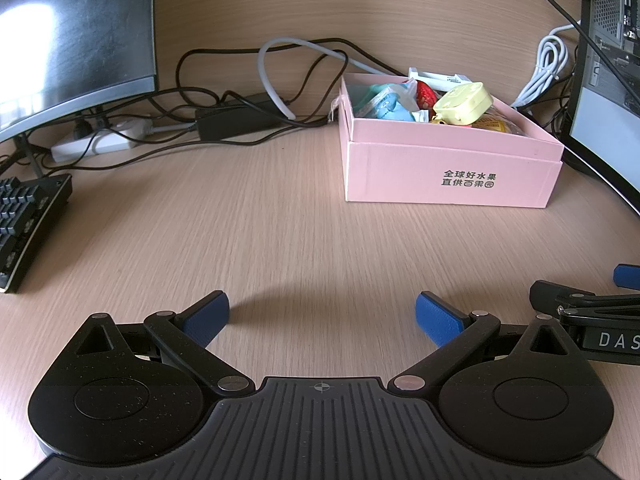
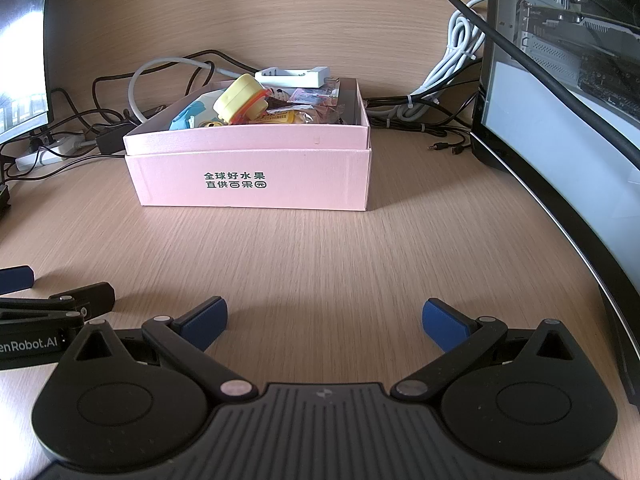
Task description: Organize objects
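A pink cardboard box (image 1: pixel 452 176) (image 2: pixel 252 180) with dark printed characters stands on the wooden desk. It holds several small items: a yellow round case (image 1: pixel 464 104) (image 2: pixel 240 98), a blue toy (image 1: pixel 390 110), a red piece (image 1: pixel 425 94), snack packets (image 2: pixel 312 110) and a white charger (image 2: pixel 296 76) on the far rim. My left gripper (image 1: pixel 322 318) is open and empty, low over the desk, well short of the box. My right gripper (image 2: pixel 326 322) is open and empty, also short of the box. Each gripper shows at the edge of the other's view.
A curved monitor (image 1: pixel 72 32) and a dark keyboard (image 1: pixel 28 224) stand at the left. A power strip (image 1: pixel 100 140), a black adapter (image 1: pixel 236 120) and tangled cables lie behind the box. A second monitor (image 2: pixel 560 160) and a computer case (image 2: pixel 580 20) stand at the right.
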The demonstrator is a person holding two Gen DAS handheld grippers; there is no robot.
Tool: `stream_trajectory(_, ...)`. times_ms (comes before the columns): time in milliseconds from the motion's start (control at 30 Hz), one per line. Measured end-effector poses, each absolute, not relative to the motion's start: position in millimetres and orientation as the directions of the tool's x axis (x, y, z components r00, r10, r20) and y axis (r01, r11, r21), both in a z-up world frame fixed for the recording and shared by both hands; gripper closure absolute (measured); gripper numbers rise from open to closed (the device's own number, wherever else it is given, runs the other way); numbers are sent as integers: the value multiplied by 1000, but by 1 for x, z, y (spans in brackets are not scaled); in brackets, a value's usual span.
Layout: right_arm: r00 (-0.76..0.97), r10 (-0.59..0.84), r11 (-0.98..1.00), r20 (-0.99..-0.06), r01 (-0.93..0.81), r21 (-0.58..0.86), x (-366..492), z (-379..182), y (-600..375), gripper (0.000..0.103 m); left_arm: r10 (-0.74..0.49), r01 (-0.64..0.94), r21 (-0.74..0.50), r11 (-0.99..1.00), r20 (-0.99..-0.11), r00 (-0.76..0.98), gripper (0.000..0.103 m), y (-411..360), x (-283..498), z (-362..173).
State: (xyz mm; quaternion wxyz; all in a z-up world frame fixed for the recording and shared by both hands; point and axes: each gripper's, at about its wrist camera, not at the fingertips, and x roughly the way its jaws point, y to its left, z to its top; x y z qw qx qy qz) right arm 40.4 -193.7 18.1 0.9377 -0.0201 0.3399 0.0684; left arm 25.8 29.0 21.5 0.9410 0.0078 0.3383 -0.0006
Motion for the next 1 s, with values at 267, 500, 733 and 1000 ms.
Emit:
stream_trajectory(267,760,115,990,-640,-142,9,41,18,-194,0,4,6,14,1000,-637,771,1,29,26,21)
stream_trajectory(500,760,115,990,-640,-143,9,41,18,-194,0,4,6,14,1000,-637,771,1,29,26,22)
stream_trajectory(733,760,115,990,-640,-143,9,41,18,-194,0,5,5,14,1000,-637,771,1,29,26,22)
stream_trajectory(1000,759,116,990,-640,-143,9,41,18,-195,0,23,-18,14,1000,-637,771,1,28,30,22)
